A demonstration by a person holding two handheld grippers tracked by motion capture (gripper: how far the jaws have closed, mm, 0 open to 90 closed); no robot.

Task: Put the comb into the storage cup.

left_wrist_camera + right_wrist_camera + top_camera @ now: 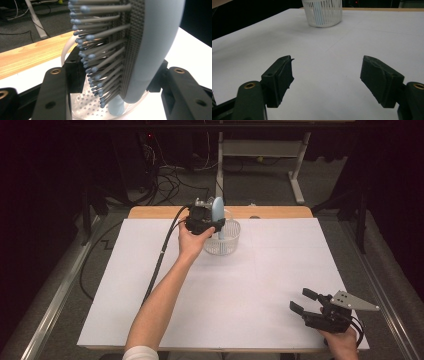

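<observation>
In the high view, one hairbrush (218, 212) was seen standing upright in one white basket (223, 239), just above the middle of the frame at the far edge of the white table (250, 285). The left gripper (214, 223) was set around the brush head. The right gripper (303, 301) lay at the lower right, held in a hand, well apart from the basket, its jaws spread and nothing between them.

In the left gripper view, the brush head (150, 50) was seen between the two jaws, handle down in the perforated basket (85, 100). The right jaw lay against the smooth back, the left one at the bristle tips (92, 70); whether the pads pressed could not be told. The brush was judged light and stiff, with a slippery plastic back and springy bristles that would give under a squeeze, so a hold on the handle or across the rigid edges of the head was judged firmer.

In the right gripper view, the basket (323, 12) was seen at the upper middle, with one blue handle showing through its slats.
</observation>
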